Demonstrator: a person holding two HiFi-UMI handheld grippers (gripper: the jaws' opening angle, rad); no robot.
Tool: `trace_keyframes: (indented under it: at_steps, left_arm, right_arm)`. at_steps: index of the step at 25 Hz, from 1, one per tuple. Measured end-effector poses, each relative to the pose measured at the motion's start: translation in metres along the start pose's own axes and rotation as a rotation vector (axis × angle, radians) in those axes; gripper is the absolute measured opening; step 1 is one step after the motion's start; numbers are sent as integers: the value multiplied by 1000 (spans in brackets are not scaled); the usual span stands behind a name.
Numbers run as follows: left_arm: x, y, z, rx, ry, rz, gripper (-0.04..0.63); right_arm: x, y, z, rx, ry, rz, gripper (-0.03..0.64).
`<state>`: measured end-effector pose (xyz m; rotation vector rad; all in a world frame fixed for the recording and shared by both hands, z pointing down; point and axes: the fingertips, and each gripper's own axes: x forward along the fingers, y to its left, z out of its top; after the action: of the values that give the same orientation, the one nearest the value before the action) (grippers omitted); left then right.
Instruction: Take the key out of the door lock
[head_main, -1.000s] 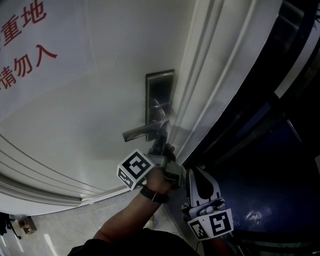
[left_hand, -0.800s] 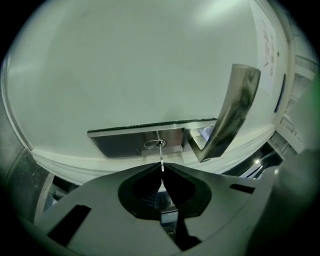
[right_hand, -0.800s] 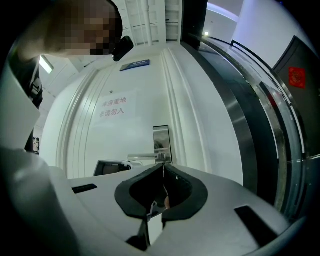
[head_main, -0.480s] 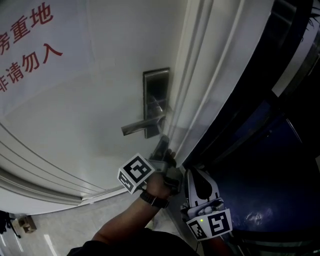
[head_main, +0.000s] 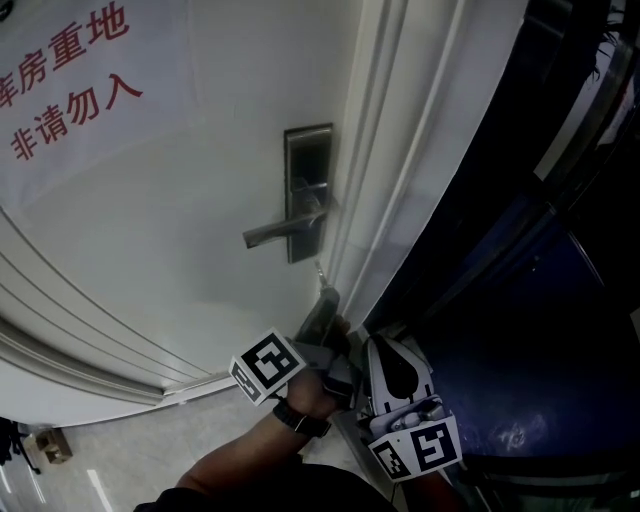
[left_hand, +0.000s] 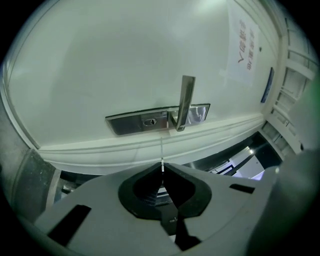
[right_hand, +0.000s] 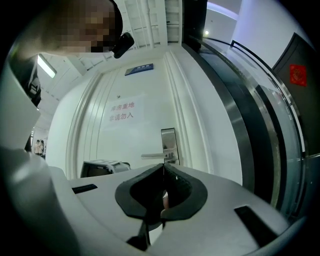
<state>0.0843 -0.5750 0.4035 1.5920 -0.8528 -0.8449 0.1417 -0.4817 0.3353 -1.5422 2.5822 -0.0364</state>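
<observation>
The white door (head_main: 180, 220) fills my view; its steel lock plate (left_hand: 150, 121) and lever handle (left_hand: 186, 100) sit apart from both my tools; my left gripper (left_hand: 162, 167) is pinched tight on the key (left_hand: 161, 149), which is out of the lock, blade pointing at the plate; my right gripper (right_hand: 163, 167) hangs beside it, jaws closed together on nothing.

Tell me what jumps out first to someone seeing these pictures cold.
A white door fills the scene, with a steel lock plate and its lever handle near the door's edge, and a paper sign with red characters at upper left. Just below the plate, the left tool is shut on a thin key, held clear of the keyhole. The right tool hangs shut beside it, lower down.
</observation>
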Motion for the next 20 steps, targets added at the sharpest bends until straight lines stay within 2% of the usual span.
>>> trace_keyframes:
  at_steps: [9,20]
  left_arm:
    - [-43,-13,-25,23,8,-15,0]
    - [-65,-33,-46,23,21,-41,0]
  right_arm:
    - [-37,20,-1,-13,8,26,14]
    - [-66,29,12,-24,-8,35,14]
